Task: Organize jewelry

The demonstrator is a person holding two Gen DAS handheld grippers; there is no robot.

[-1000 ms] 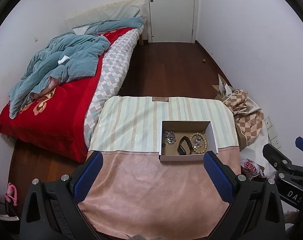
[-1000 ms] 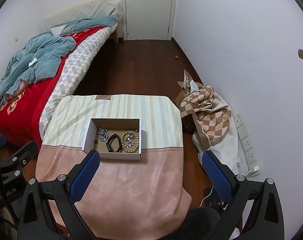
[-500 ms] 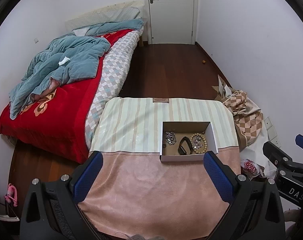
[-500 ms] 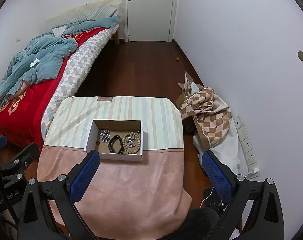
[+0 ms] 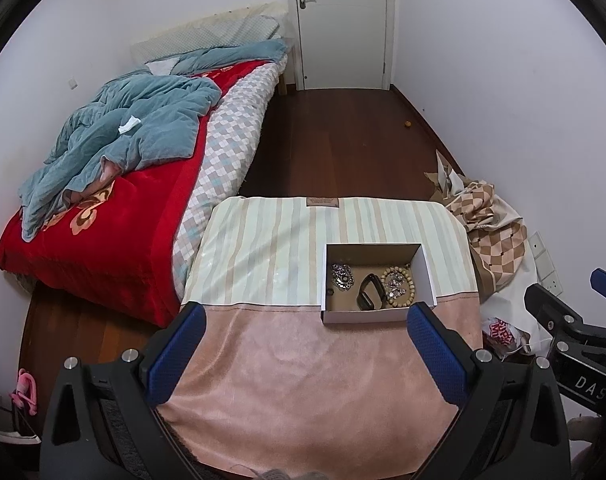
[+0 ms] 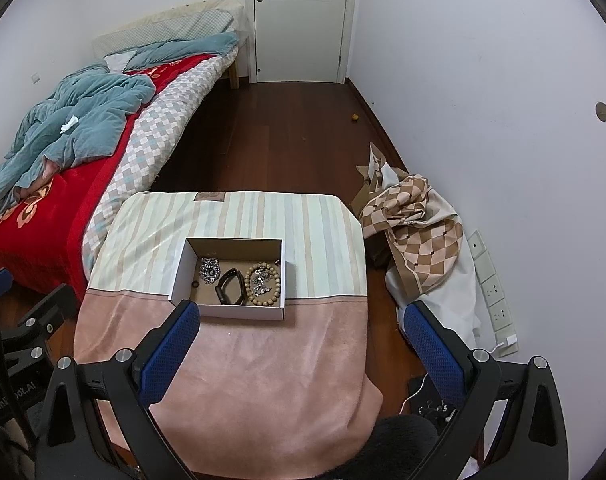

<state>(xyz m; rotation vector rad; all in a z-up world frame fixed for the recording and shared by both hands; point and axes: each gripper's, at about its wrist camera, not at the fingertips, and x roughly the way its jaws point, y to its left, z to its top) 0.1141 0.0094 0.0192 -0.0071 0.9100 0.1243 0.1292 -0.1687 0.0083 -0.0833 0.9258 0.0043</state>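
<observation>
A white cardboard box (image 5: 427, 272) (image 6: 181, 268) sits on the cloth-covered table (image 5: 303, 360) (image 6: 263, 360). Inside lie a silver chain piece (image 5: 341, 276) (image 6: 210, 269), a black band (image 5: 370, 292) (image 6: 228, 288), a wooden bead bracelet (image 5: 411, 286) (image 6: 277, 284) around a silver piece (image 5: 397, 282) (image 6: 261, 282), and a small dark bead (image 6: 195, 283). My left gripper (image 5: 303, 312) is open and empty, held high above the table's near side. My right gripper (image 6: 301, 312) is open and empty, also high above the table.
A bed (image 5: 103, 208) with a red cover and a blue quilt (image 5: 135, 128) stands left of the table. A checkered cloth heap (image 6: 415, 220) lies on the floor at the right wall, by wall sockets (image 6: 491, 284). A closed white door (image 6: 301, 20) is at the far end.
Both grippers have tilted or risen slightly, so the table and box sit a little lower in view. The jewelry in the box has not moved.
</observation>
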